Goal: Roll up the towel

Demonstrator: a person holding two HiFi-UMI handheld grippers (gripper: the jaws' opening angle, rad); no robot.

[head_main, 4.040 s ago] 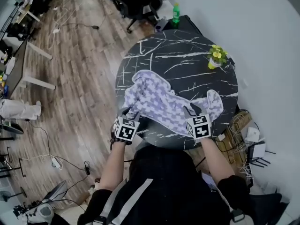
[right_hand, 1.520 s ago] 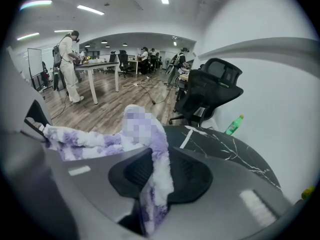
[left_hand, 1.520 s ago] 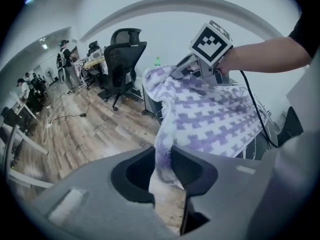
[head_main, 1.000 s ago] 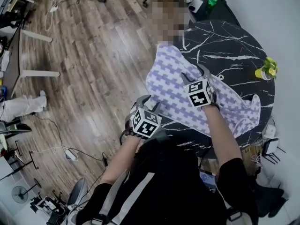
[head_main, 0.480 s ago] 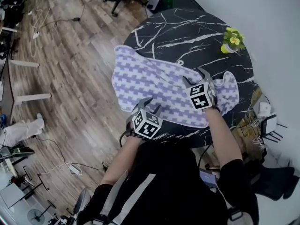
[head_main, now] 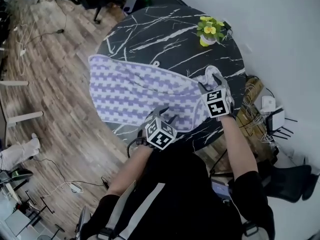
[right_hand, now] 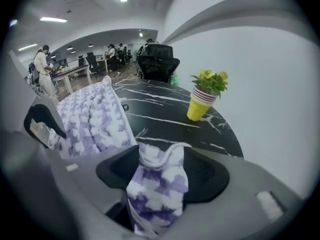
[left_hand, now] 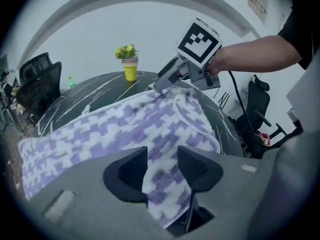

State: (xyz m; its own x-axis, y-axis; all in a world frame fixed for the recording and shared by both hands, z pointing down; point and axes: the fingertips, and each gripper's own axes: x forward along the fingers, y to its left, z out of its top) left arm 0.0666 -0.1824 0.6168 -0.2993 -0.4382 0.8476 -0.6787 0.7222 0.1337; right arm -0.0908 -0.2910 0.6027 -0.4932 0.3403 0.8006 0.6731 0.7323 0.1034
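Here, purple-and-white checked towel (head_main: 140, 89) stretched wide over the black marbled table (head_main: 165, 29), reaching past its left rim above the wooden floor (head_main: 50, 84). Held at two spots along the near side: left gripper (head_main: 166, 113) with jaws pinching a fold of the near edge, right gripper (head_main: 210, 82) with jaws clamped on the bunched right corner. Yellow pot of flowers (head_main: 209, 34) upright on the table beyond the right gripper, apart from the towel.
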